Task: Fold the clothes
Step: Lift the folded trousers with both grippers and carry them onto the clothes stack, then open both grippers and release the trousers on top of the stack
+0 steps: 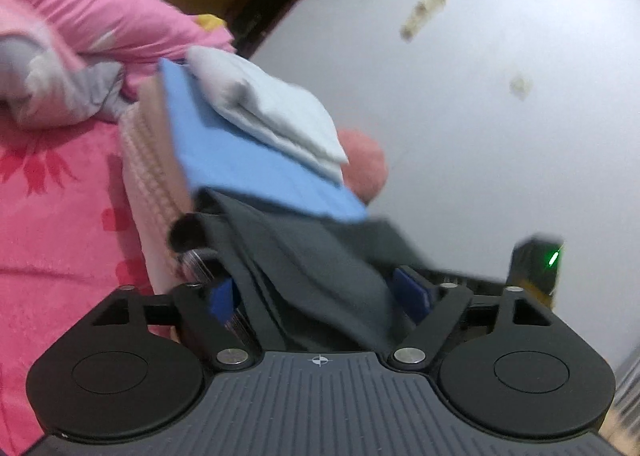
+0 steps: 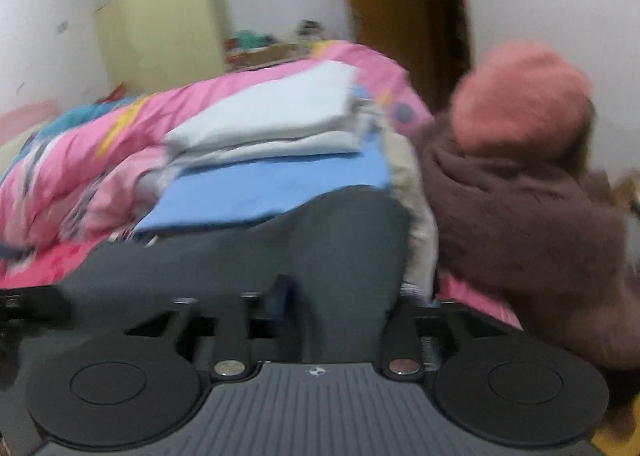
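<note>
Dark grey garment (image 1: 320, 256), folded and bulky, lying against the near edge of the blue folded cloth (image 1: 240, 160) and partly tucked beneath it. Caught at one end inside the left gripper (image 1: 316, 294): blue pads spread wide, fabric loose between them, no pinch to be seen. At the other end, inside the right gripper (image 2: 340, 296): fingers apart, grey cloth filling the gap, one pad hidden, so cannot tell whether pressed or free.

On top of the blue folded cloth, a white folded cloth (image 1: 280, 112); under it, a pale pink knit (image 1: 148, 176). Beyond it, a bunched pink quilt (image 2: 120, 128); below and to its side, the pink bedspread (image 1: 60, 216). Just beside it on the far side, a fluffy brown garment (image 2: 520, 216) topped by something fuzzy and salmon-coloured.

Probably the setting-down of a finished fold by the stack. To do it well:
- Keep both ends level, so the fold does not spring apart.
- Square the grey edge with the blue folded cloth.
- Pull straight back without snagging fabric on a pad.
- Avoid nudging the white folded cloth off.
</note>
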`<control>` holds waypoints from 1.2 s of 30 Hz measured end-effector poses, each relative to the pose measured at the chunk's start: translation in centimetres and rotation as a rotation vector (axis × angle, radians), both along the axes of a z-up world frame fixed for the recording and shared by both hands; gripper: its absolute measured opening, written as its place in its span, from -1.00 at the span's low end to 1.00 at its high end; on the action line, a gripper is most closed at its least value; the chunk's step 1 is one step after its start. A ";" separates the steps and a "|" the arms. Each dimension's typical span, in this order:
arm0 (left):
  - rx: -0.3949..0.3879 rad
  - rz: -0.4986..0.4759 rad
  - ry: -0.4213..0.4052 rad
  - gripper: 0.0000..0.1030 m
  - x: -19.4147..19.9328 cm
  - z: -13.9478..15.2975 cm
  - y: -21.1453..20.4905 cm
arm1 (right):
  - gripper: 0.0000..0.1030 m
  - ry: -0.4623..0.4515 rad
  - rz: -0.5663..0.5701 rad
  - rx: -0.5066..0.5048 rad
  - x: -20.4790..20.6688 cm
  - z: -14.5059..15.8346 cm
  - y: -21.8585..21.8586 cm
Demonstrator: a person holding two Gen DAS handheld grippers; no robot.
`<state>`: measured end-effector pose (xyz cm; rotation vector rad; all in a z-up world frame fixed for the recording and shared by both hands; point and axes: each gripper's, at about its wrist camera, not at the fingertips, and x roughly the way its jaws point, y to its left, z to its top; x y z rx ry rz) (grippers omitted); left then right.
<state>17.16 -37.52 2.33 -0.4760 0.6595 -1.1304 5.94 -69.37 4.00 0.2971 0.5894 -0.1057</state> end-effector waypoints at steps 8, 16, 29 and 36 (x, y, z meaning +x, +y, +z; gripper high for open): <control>-0.023 0.123 -0.049 0.58 0.8 2.1 3.1 | 0.11 -0.168 -0.248 0.093 -5.3 2.5 -4.1; 0.241 -0.103 -0.334 0.56 -1.4 2.2 -5.4 | 0.05 0.041 0.073 -0.087 2.1 2.2 1.6; 0.282 -0.107 -0.268 0.59 -1.2 2.4 -4.2 | -0.08 -0.075 -0.241 -0.079 -6.5 3.6 -1.5; 0.307 -0.157 -0.319 0.59 -4.7 2.2 -3.5 | -0.09 -0.106 -0.169 -0.074 -15.3 -0.4 3.4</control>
